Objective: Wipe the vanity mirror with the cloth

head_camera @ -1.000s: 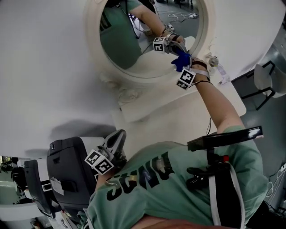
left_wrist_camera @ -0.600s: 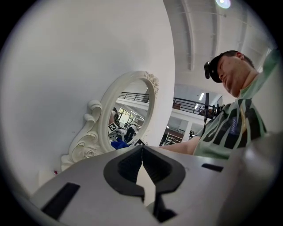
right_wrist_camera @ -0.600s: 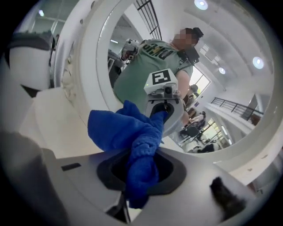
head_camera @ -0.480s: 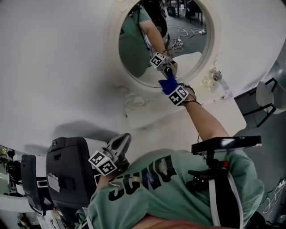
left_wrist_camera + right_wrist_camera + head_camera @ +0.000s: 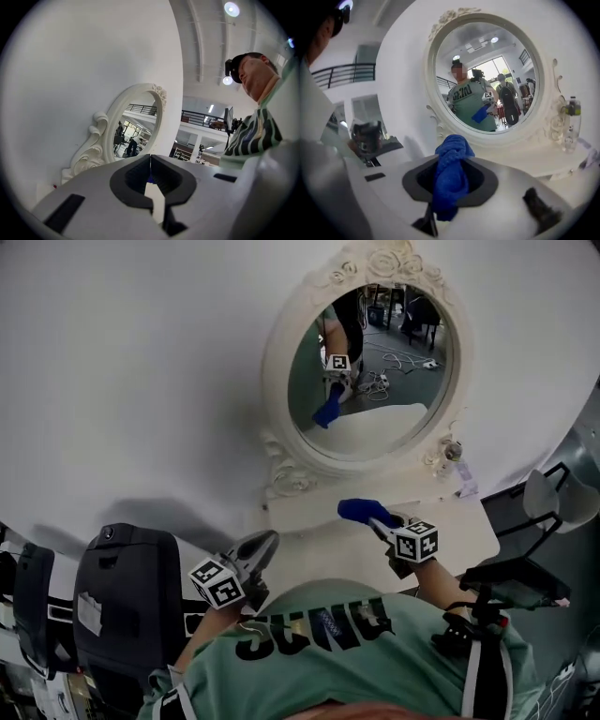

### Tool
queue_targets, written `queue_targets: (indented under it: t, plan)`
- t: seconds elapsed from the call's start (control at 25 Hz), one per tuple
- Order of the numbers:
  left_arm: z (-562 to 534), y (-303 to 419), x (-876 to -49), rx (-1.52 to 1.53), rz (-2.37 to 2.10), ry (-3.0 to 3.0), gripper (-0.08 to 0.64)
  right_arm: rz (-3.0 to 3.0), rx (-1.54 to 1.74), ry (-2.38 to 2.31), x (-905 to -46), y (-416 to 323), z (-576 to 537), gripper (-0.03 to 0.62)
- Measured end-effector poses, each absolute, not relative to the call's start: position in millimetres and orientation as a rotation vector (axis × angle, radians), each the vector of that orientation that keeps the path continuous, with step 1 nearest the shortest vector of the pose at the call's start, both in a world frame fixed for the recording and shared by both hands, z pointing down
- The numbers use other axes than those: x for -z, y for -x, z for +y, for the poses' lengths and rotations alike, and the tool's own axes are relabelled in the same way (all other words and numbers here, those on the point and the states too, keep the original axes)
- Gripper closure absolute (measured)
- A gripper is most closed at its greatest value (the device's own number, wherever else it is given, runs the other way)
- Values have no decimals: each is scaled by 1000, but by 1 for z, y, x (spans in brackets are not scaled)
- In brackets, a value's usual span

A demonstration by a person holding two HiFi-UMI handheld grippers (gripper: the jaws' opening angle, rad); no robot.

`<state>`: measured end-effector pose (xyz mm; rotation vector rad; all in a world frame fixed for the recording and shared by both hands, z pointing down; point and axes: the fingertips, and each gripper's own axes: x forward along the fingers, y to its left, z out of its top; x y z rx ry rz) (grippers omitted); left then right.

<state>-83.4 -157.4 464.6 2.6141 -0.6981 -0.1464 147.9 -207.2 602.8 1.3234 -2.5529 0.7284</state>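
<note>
At the far left of the head view sits a bulky black padded object (image 5: pixel 122 592) (a chair back or a case, hard to tell which). Just to its right, your left hand-held gripper (image 5: pixel 265 542) is held low, close to your chest, pointing up towards the wall. Its own view shows the two jaws pressed together with nothing gripped between them. Above and to the right, the oval vanity mirror with the ornate white carved frame (image 5: pixel 389 399) stands upright against the white wall, at the back of the white counter (image 5: pixel 459 531). Its glass reflects a marker cube and a patch of blue. Your right hand-held gripper (image 5: pixel 380 519) is over the counter, below the mirror's lower frame and clear of the glass. Its jaws are clamped on the bunched blue terry cloth (image 5: pixel 451 176), which bulges out past the tips and hangs down behind them. The cloth is not touching the mirror. Further right, a small clear plastic bottle with a yellow-green cap (image 5: pixel 571 123) stands on the counter beside the frame's right scrollwork.
</note>
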Motion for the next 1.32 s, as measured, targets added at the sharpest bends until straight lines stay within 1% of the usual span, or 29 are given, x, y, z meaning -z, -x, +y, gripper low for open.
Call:
queue_targets:
  t: [0.12, 0.28, 0.44, 0.68, 0.84, 1.32]
  plan:
    - [-155, 75, -461, 144, -650, -2642, 548, -2671, -771, -1324, -571, -127, -185, 515]
    - [-149, 67, -460, 145, -586, -2661, 548, -2745, -701, -1343, -528, -105, -171, 515]
    - [-143, 68, -460, 150, -557, -2671, 548, -2777, -644, -1316, -503, -93, -161, 515]
    - [-141, 76, -457, 143, -559, -2698, 548, -2786, -601, -1305, -500, -86, -154, 517]
    - [-141, 82, -454, 191, -585, -2678, 548, -2790, -558, -1268, -497, -77, -157, 517]
    - [-132, 97, -460, 214, -617, -2660, 548, -2798, -545, -1200, -497, -58, -150, 517]
